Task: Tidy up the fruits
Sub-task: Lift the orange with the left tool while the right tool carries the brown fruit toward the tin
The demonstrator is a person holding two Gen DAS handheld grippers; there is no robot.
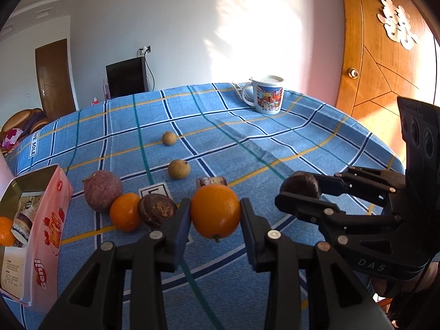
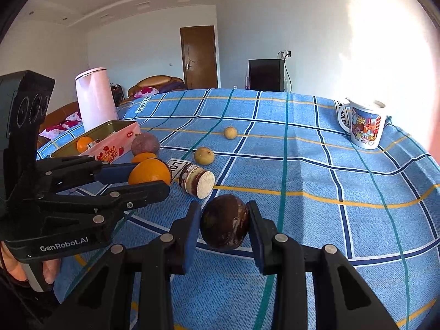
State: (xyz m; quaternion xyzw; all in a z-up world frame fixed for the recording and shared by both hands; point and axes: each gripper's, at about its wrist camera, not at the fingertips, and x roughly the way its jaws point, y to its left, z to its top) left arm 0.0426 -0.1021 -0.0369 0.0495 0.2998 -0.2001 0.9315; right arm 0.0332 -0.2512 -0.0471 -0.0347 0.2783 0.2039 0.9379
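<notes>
Orange and glossy, a round orange (image 1: 215,210) sits clamped between the pads of the left gripper (image 1: 216,221), low in the centre of the left wrist view, lifted a little off the blue checked tablecloth (image 1: 247,143). The right gripper (image 2: 224,224) is closed on a dark brown, wrinkled passion fruit (image 2: 225,221) with pale scuffs, at the lower centre of its own view. Just behind, to the left, a smaller orange (image 1: 125,211) touches another brown passion fruit (image 1: 156,210) and a dull purple passion fruit (image 1: 102,190). A small cake roll (image 2: 197,180) lies on its side near them. Farther up are two tan longans (image 1: 179,168), well apart. At the left edge stands an open pink tin box (image 1: 41,220); inside are one orange fruit (image 1: 6,231) and a wrapped cake. Far at the upper right stands a printed mug (image 1: 266,93); I cannot tell its contents.
</notes>
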